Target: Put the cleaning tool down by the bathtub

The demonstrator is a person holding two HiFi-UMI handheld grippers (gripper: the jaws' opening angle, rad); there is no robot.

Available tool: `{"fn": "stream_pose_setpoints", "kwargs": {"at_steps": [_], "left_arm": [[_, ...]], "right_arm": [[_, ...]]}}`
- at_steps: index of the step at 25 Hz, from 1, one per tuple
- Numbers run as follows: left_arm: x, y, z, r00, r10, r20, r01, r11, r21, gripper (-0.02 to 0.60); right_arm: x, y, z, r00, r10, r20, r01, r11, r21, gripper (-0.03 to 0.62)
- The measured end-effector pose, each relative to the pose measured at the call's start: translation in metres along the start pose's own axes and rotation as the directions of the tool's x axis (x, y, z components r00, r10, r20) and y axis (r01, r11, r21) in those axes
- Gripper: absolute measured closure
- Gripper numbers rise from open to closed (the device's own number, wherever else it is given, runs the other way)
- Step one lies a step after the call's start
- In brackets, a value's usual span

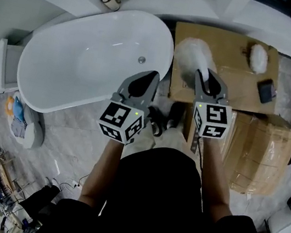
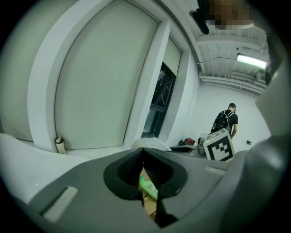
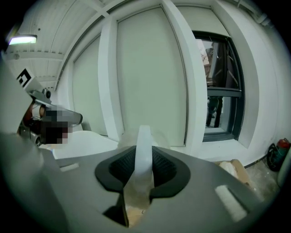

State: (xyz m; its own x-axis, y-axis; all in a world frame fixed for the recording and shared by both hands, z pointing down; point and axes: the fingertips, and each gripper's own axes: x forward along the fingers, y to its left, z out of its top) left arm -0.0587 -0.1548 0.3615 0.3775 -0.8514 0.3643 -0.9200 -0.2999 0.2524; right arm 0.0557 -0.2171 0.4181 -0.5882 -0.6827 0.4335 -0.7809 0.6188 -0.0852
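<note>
The cleaning tool is a white fluffy duster (image 1: 192, 57) with a pale translucent handle (image 3: 144, 150). My right gripper (image 1: 203, 76) is shut on that handle, and the fluffy head hangs over the near left corner of a cardboard box (image 1: 231, 72) just right of the white bathtub (image 1: 87, 69). The handle stands upright between the ribbed pads in the right gripper view. My left gripper (image 1: 154, 75) hovers by the tub's right end, jaws together with nothing in them. Through the gap below its jaws (image 2: 143, 152) a green bottle (image 2: 149, 187) shows.
A second fluffy white pad (image 1: 259, 58) and a small black object (image 1: 266, 90) lie on the cardboard box. A larger wrapped carton (image 1: 256, 155) sits right of my legs. A small roll (image 1: 111, 1) stands behind the tub. Clutter lines the left floor; a person (image 2: 226, 120) stands far off.
</note>
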Motion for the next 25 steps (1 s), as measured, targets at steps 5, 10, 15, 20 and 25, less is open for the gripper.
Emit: {"fn": "stream_pose_setpoints", "kwargs": {"at_steps": [5,10,15,20,25], "left_arm": [[0.010,0.010,-0.012,1.000,0.002,-0.019,-0.003,1.000,-0.022,0.583],[0.024,0.024,-0.023,0.999,-0.014,-0.042,0.012,0.999,-0.039,0.583],[0.044,0.042,-0.036,0.997,-0.027,-0.071,0.024,0.999,-0.042,0.583],[0.061,0.052,-0.045,0.995,-0.042,-0.095,0.039,0.999,-0.035,0.583],[0.075,0.057,-0.057,0.990,-0.067,-0.125,0.063,0.997,-0.033,0.583]], "right_arm": [[0.019,-0.002,-0.027,0.998,-0.028,-0.047,0.029,0.999,0.025,0.496],[0.040,-0.003,-0.048,0.996,-0.038,-0.083,0.041,0.999,0.035,0.496],[0.063,-0.009,-0.070,0.992,-0.050,-0.117,0.056,0.997,0.048,0.496],[0.082,-0.018,-0.092,0.987,-0.067,-0.147,0.078,0.994,0.074,0.494],[0.103,-0.029,-0.115,0.978,-0.098,-0.184,0.117,0.988,0.099,0.496]]}}
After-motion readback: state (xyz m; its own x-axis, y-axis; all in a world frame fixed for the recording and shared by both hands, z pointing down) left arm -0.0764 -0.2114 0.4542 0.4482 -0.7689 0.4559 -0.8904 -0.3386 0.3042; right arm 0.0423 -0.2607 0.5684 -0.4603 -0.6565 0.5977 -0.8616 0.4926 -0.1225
